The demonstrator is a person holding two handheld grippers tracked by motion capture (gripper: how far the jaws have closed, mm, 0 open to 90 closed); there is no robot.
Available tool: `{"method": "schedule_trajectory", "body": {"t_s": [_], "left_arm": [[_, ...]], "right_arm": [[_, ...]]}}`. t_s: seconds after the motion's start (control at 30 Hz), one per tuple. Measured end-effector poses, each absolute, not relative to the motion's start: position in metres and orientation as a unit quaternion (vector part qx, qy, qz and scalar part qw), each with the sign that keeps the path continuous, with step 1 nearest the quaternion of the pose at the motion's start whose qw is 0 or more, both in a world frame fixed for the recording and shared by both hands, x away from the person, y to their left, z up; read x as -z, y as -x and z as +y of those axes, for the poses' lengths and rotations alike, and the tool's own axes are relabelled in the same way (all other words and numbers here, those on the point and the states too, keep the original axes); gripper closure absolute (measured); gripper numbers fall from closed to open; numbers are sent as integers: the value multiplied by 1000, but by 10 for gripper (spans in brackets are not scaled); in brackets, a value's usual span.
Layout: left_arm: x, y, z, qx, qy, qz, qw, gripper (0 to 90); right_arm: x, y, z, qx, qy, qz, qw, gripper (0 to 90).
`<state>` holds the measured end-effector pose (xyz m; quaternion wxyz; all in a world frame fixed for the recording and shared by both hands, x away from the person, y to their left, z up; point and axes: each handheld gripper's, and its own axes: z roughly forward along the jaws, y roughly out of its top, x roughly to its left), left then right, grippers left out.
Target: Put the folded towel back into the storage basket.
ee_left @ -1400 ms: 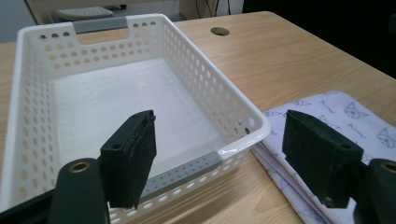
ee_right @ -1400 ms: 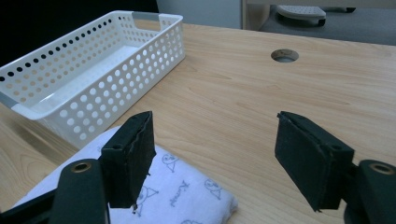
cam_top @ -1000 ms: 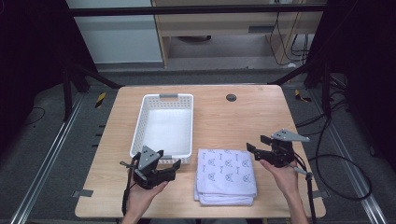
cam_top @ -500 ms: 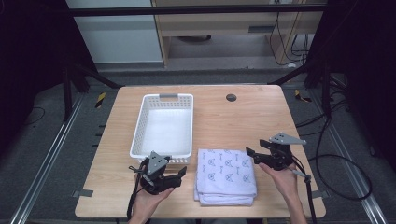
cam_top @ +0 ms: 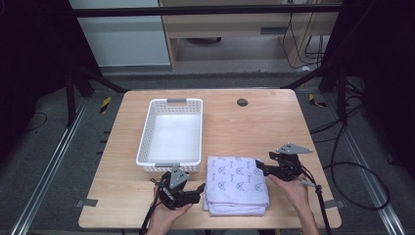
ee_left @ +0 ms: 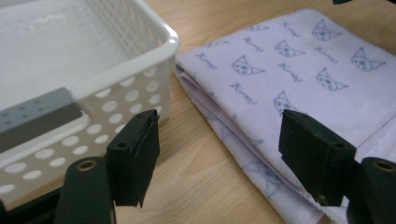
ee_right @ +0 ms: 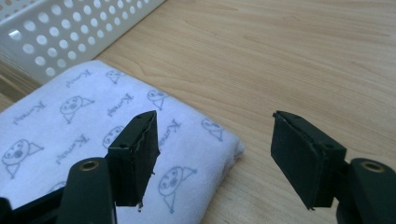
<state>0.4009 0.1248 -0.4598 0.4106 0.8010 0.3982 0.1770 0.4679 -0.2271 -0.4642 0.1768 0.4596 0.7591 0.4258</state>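
Observation:
A folded pale towel [cam_top: 236, 183] printed with small cartoon faces lies near the table's front edge, just right of a white perforated basket [cam_top: 145, 132] that is empty. My left gripper [cam_top: 200, 192] sits low at the towel's left edge, open, with its jaws straddling the gap between basket [ee_left: 140, 60] and towel [ee_left: 299, 70]. In the left gripper view, nothing is between the left gripper's [ee_left: 219, 154] jaws. My right gripper [cam_top: 259, 169] is open at the towel's far right corner. In its own view the right gripper [ee_right: 215, 156] hovers over that corner of the towel [ee_right: 70, 126], with the basket [ee_right: 70, 32] beyond.
A small dark round grommet [cam_top: 242, 102] is set in the wooden table [cam_top: 274, 127] at the back. Bare wood stretches right of the basket. Cables trail from both grippers over the front edge. A grey tape strip [cam_top: 83, 202] marks the front left corner.
My left gripper has moved right and toward the front, up to the towel's left edge. The right gripper has shifted slightly down and left toward the towel's right corner.

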Motion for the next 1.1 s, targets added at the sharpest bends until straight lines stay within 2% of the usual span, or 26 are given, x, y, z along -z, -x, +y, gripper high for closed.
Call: {"method": "schedule_trajectory", "body": {"t_s": [0.63,1.1], "left_arm": [[480,-404,97,-155,-822,385,389,270],[494,-406,87,-140,-831,389,372,272]], "right_arm": [[483,-472,-219,-399,-461,776,160,362],[493,-476,-216,-385,-469,782,140,435]]}}
